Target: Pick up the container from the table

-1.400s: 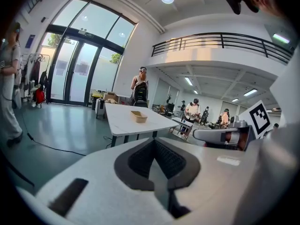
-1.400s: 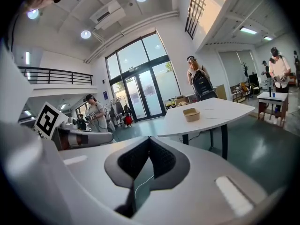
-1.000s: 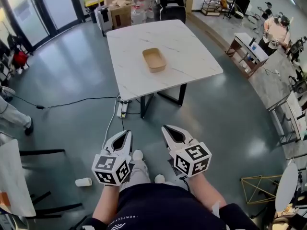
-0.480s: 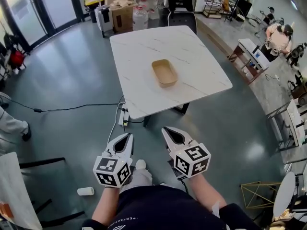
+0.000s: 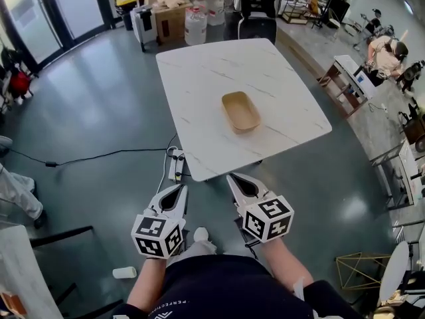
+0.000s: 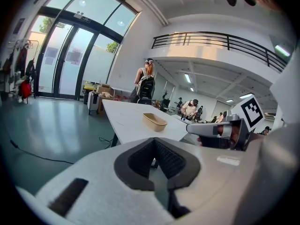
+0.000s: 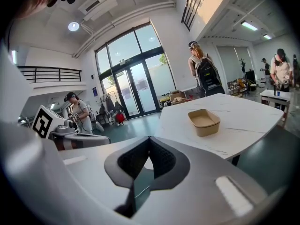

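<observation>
A tan, empty rectangular container (image 5: 240, 111) sits on the white marble table (image 5: 199, 92), toward its near right part; it also shows as the container (image 6: 154, 121) in the left gripper view and the container (image 7: 204, 121) in the right gripper view. My left gripper (image 5: 178, 190) and right gripper (image 5: 234, 179) hang side by side over the floor, short of the table's near edge. Both have their jaws together with nothing between them. The left gripper's tips (image 6: 153, 142) and the right gripper's tips (image 7: 149, 140) point toward the table.
Cardboard boxes (image 5: 165, 8), water jugs (image 5: 196, 24) and a dark chair (image 5: 259, 12) stand behind the table. A power strip with cable (image 5: 175, 165) lies on the floor under the near edge. A paper cup (image 5: 125, 272) lies at lower left. People stand at right (image 5: 388, 48).
The table and container have come closer and lower in the head view as I walked toward them. Both grippers stayed shut and kept their spacing.
</observation>
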A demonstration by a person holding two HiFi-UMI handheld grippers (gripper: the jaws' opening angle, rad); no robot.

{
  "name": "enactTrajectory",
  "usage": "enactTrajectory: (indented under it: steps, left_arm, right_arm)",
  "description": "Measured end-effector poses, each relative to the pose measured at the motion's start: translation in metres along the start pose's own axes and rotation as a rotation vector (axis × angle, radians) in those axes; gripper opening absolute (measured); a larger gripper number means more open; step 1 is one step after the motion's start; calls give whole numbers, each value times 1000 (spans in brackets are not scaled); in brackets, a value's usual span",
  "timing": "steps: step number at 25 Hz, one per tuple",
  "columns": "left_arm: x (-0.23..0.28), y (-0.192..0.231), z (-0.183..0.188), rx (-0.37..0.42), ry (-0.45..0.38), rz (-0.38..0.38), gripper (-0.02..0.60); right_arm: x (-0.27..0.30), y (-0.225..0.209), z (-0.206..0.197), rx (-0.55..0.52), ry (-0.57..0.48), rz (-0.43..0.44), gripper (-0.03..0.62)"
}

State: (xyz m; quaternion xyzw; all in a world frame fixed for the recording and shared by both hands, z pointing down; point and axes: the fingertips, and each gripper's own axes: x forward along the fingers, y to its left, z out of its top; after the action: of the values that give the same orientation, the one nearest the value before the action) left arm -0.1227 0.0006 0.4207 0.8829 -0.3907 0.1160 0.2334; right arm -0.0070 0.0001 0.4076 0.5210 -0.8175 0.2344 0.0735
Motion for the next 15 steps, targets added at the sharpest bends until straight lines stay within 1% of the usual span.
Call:
enactTrajectory:
  steps: [5, 8, 11, 15]
  left_arm:
    - [10, 19, 6, 24, 32, -18, -5]
    - [18, 35, 10, 23, 35, -20, -5]
    - [31, 36, 13, 32, 44, -37, -5]
    - [53, 35, 23, 63, 61, -50, -5]
  right_arm:
    - [18, -3, 12, 26, -26, -29, -2]
    - [28, -5, 11, 32, -29, -40, -2]
    - [32, -18, 10, 42, -24, -61, -2]
    - [46, -37, 24, 47, -37, -67, -2]
